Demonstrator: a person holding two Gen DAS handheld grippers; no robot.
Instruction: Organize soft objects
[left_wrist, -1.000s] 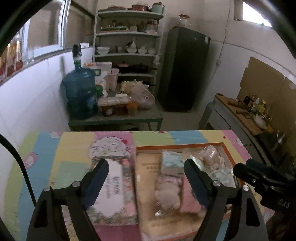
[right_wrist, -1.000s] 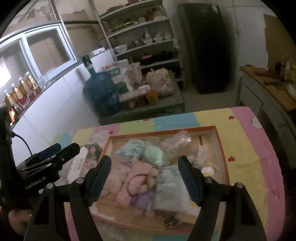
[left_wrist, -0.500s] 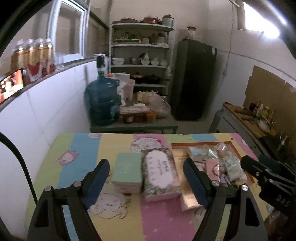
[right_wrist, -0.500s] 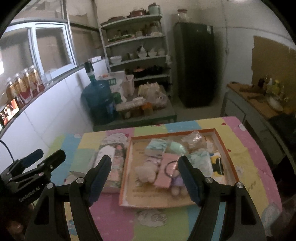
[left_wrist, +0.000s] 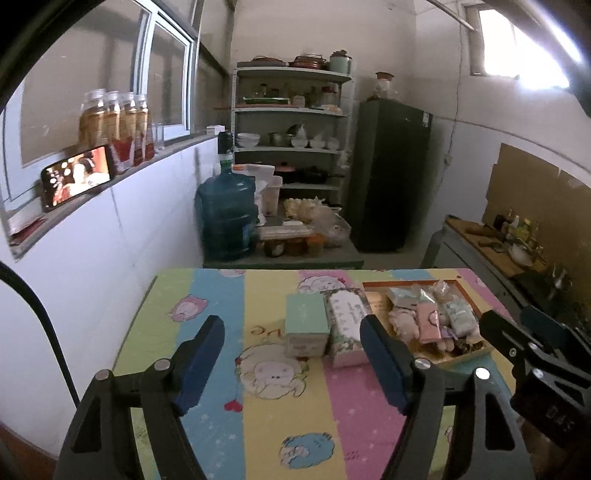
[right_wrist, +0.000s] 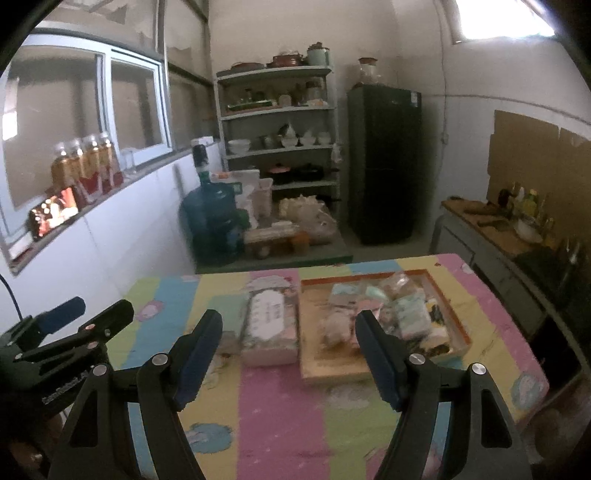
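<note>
Cartoon-print tablecloth fills the foreground. Over its near edge hang both tongs, empty: the left gripper is narrowing its jaws on nothing, while the right gripper stands wide. Beyond them, the soft toys and packets lie heaped in the orange-rimmed tray, a floral tissue box just left of it. This looks like a pause between picks; next, one gripper must reach forward into the tray.

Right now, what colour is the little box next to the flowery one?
Mint green box, best seen in the left wrist view.
</note>
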